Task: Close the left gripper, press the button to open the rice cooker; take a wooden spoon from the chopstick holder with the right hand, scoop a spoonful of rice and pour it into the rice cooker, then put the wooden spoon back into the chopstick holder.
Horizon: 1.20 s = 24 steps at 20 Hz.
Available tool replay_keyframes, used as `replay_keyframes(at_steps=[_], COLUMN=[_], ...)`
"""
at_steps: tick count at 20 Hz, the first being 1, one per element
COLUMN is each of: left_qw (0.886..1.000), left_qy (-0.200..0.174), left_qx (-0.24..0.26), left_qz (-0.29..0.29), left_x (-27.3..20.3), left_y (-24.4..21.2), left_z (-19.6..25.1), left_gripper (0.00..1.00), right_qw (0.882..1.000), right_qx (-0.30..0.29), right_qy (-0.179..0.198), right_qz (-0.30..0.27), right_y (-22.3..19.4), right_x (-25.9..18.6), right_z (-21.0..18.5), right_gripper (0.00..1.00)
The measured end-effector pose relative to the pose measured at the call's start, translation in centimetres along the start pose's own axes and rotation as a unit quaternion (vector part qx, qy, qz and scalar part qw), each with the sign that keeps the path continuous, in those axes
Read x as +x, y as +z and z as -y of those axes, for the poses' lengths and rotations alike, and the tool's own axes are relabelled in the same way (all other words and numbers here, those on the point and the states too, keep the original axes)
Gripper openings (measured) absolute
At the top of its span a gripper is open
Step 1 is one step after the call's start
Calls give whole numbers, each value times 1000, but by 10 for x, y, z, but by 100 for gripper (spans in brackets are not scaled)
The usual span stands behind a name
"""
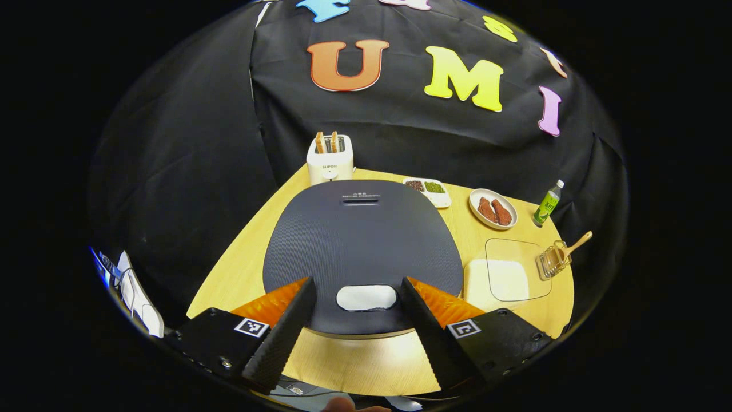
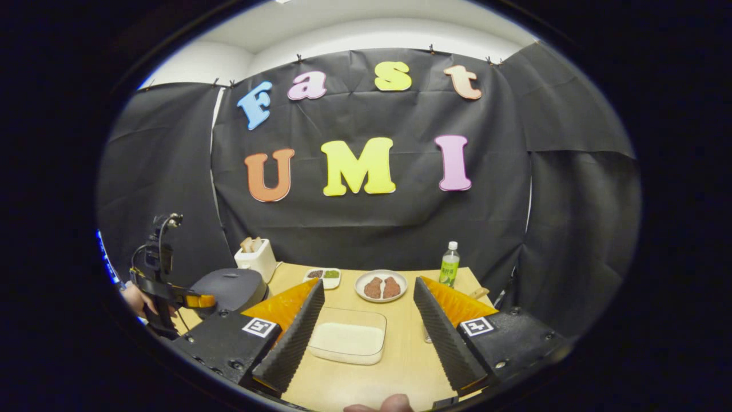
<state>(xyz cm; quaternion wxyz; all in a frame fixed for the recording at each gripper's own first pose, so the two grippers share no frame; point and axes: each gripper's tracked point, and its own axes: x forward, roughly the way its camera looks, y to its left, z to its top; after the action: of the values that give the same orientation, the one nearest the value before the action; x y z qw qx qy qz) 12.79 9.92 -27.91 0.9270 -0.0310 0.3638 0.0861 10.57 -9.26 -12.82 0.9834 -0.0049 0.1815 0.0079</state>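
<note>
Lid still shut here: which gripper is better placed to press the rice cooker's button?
Left. The left gripper hovers open right above the rice cooker, its button between the fingers. The right gripper faces the rice container instead.

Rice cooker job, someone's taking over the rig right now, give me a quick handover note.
Left gripper: open, empty, hovering over the dark grey rice cooker, fingers either side of its pale oval button.
Right gripper: open, empty, above the wooden table, facing the clear square container of white rice.
Wooden spoon sits in the wire chopstick holder at the table's right edge, beside the rice container.
Done: nothing; the lid is shut.
Left: close left gripper, press button, take spoon, scoop rice into cooker, return spoon.
</note>
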Motion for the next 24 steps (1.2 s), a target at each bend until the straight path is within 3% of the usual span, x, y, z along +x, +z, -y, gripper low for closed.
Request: replay_keyframes(at_steps=[9,20,24], left_qw=[1000,999,998], left_qy=[6,31,53], left_qx=[-3,-15,-21], left_qz=[18,13,28], left_x=[2,3,-22], left_y=[-6,-4,-1], left_z=[1,1,2], left_gripper=[99,99,96], right_qw=[1000,998,999], right_qx=[15,18,14], right_qy=[21,55,30], right_qz=[-14,-29,-5], right_y=[-13,-20,-2], right_x=[7,14,-7], right_z=[-8,12,33], right_gripper=[100,99,100])
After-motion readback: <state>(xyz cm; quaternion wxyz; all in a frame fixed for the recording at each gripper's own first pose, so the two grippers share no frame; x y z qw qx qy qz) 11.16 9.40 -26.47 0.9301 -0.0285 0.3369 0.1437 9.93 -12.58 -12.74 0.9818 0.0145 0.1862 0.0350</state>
